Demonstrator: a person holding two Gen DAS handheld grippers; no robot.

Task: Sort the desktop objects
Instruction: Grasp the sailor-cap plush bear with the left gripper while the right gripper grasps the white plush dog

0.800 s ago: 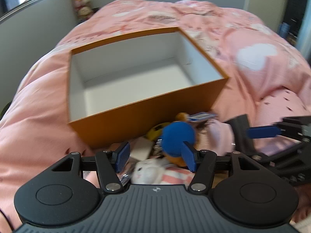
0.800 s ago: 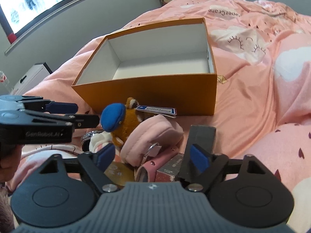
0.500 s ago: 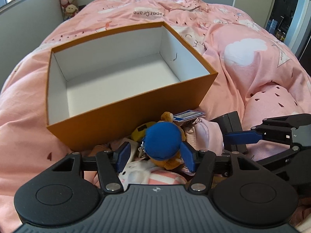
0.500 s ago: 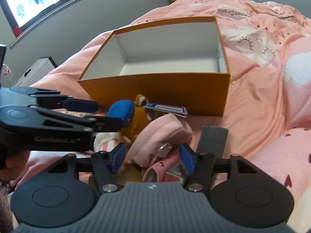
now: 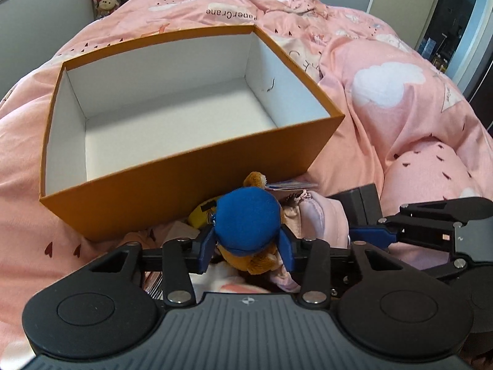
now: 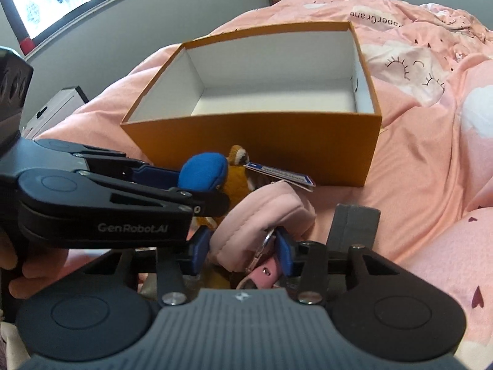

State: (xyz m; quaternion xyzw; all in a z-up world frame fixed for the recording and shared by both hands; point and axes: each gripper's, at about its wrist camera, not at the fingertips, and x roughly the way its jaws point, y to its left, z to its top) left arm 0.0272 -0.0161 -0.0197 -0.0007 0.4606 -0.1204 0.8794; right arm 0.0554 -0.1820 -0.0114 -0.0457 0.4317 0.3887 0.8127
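Orange box (image 5: 172, 185) rim stands just beyond left gripper (image 5: 246, 246) clamping plush toy (image 5: 246, 215).

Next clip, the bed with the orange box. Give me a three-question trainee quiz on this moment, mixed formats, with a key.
1. True or false: the orange box already holds a sorted item.
2. Multiple choice: the left gripper is shut on which part of the plush toy? A) its paper tag B) its blue cap C) its tail
3. Fill in: the right gripper has its fingers on either side of the pink ____.

Key
1. False; only its bare white inside shows.
2. B; the blue pads press both sides of the blue cap.
3. pouch
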